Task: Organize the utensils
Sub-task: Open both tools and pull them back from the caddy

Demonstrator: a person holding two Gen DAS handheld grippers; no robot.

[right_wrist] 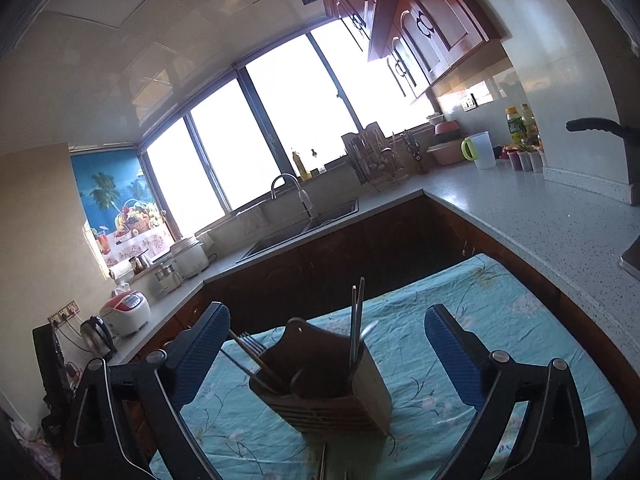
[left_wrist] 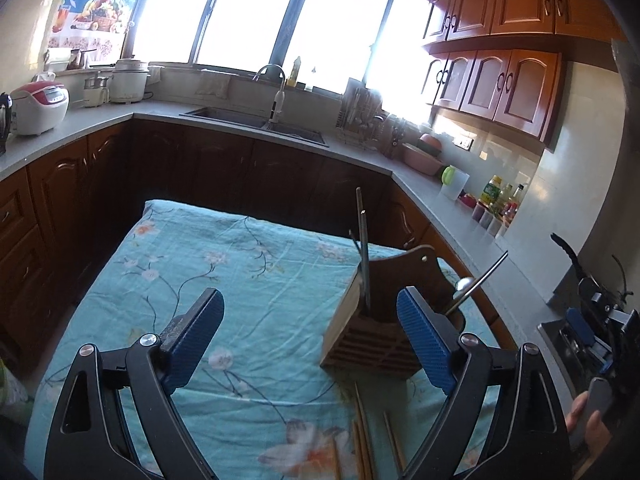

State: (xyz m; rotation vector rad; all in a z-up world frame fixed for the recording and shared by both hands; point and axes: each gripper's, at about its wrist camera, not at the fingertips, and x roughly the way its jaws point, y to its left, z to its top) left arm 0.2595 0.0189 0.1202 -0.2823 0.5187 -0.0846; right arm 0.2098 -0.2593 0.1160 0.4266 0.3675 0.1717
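A wooden utensil holder [left_wrist: 372, 328] stands on the table with the turquoise floral cloth [left_wrist: 240, 264]. Dark chopsticks [left_wrist: 363, 248] stand upright in it, and a metal spoon [left_wrist: 476, 282] leans out to the right. Several wooden chopsticks [left_wrist: 364, 432] lie on the cloth in front of it. My left gripper [left_wrist: 310, 336] is open and empty, just before the holder. In the right wrist view the holder [right_wrist: 332, 388] holds a fork [right_wrist: 254, 346] and chopsticks [right_wrist: 356, 320]. My right gripper [right_wrist: 326, 352] is open and empty, with the holder between its fingers' lines.
A grey counter [left_wrist: 472, 224] wraps around the table, with a sink [left_wrist: 256, 122], a dish rack [left_wrist: 360, 116], a rice cooker [left_wrist: 38, 108], a white jug [left_wrist: 454, 182] and bottles [left_wrist: 500, 200]. Wooden cabinets [left_wrist: 492, 80] hang at the right. The right gripper shows at the far right [left_wrist: 592, 328].
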